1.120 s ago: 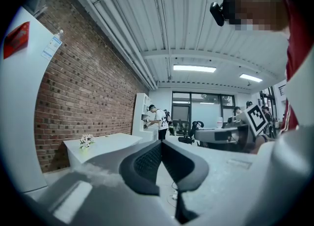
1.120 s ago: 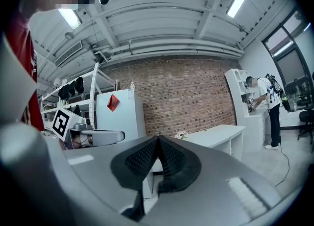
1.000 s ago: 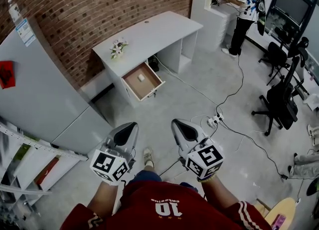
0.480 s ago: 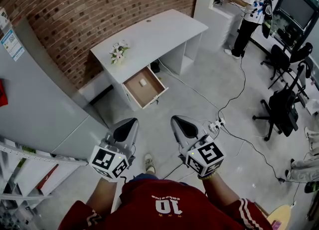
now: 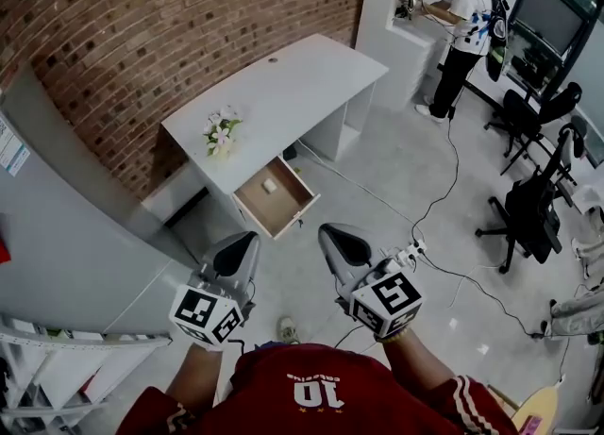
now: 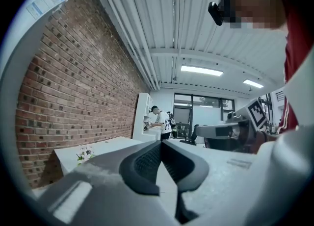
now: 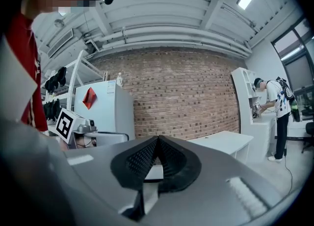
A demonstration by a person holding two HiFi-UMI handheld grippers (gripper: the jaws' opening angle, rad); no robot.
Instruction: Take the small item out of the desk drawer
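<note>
The white desk stands against the brick wall, ahead of me. Its drawer is pulled open, with a small white item lying on the brown bottom. My left gripper and right gripper are held side by side in front of my body, well short of the drawer. Both point level toward the desk. In the left gripper view the left gripper is shut with nothing in it. The right gripper is likewise shut and empty in its own view.
A small bunch of flowers sits on the desktop. A tall grey cabinet stands at my left. A power strip and cables lie on the floor at right, near office chairs. A person stands at a far shelf.
The desk and open drawer have drawn nearer and sit lower in the head view. Both grippers have been carried forward together, staying shut.
</note>
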